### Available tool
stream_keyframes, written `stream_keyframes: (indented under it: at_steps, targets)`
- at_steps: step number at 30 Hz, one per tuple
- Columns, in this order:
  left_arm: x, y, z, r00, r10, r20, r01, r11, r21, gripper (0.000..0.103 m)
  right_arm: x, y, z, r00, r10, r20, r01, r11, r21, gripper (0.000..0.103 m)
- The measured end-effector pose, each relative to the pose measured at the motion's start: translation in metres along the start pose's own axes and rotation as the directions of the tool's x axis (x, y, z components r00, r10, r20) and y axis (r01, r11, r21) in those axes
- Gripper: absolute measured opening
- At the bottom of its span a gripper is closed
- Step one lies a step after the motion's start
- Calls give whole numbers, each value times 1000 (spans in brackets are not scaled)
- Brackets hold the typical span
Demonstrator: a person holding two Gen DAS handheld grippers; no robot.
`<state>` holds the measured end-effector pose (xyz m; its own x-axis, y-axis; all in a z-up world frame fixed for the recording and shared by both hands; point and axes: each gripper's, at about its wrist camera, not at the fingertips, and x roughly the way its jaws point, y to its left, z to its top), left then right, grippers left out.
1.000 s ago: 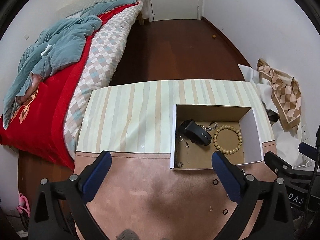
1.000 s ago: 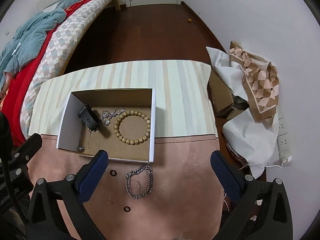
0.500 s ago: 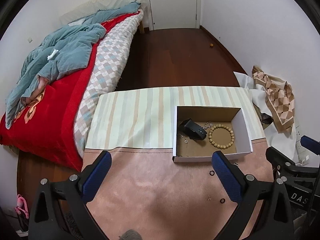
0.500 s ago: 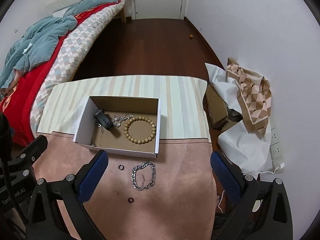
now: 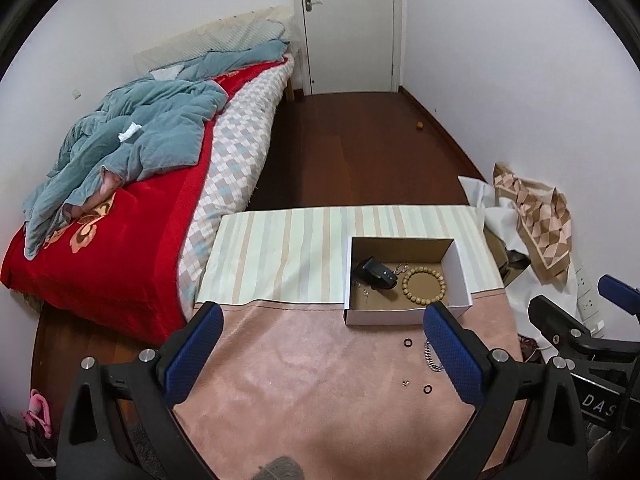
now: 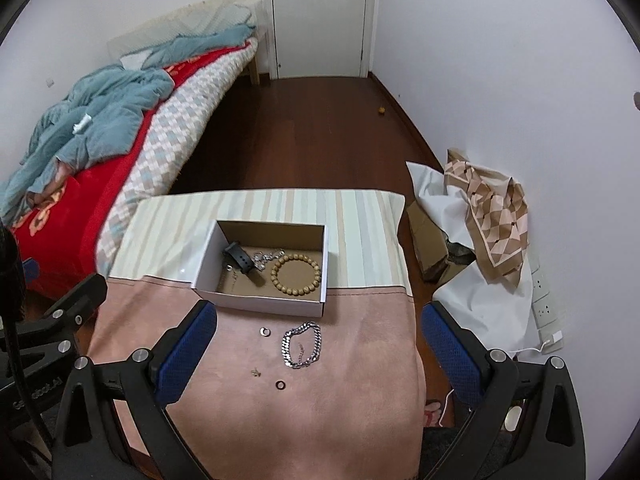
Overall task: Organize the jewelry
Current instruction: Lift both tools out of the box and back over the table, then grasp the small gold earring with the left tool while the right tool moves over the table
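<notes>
— While both sets of jaws stand spread and empty, which is nearer the silver chain bracelet?

— The right gripper: the chain lies on the pink worktop at centre frame, between its jaws, a loose double loop running toward the upper right.

— And the left gripper?

— It sees the chain only at its right jaw's edge, lower right.

— Beyond it?

— The white box above already holds a wooden bead bracelet and black band; small rings lie loose nearby.
</notes>
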<state>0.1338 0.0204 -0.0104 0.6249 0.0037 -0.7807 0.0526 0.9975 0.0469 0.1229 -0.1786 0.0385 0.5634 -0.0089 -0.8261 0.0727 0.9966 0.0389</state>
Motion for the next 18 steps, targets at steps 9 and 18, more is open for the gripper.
stream_keyframes:
  at_steps: [9,18]
  targets:
    - [-8,7,-11,999,34,10,-34,999,-21,102,-12,-7,-14,1000,20,9,-20,999,44,103]
    - [67,5,-53,986,132,-104,-136,990,-29,102,92,-39,-57,986,55,-156,-31,988,154,98]
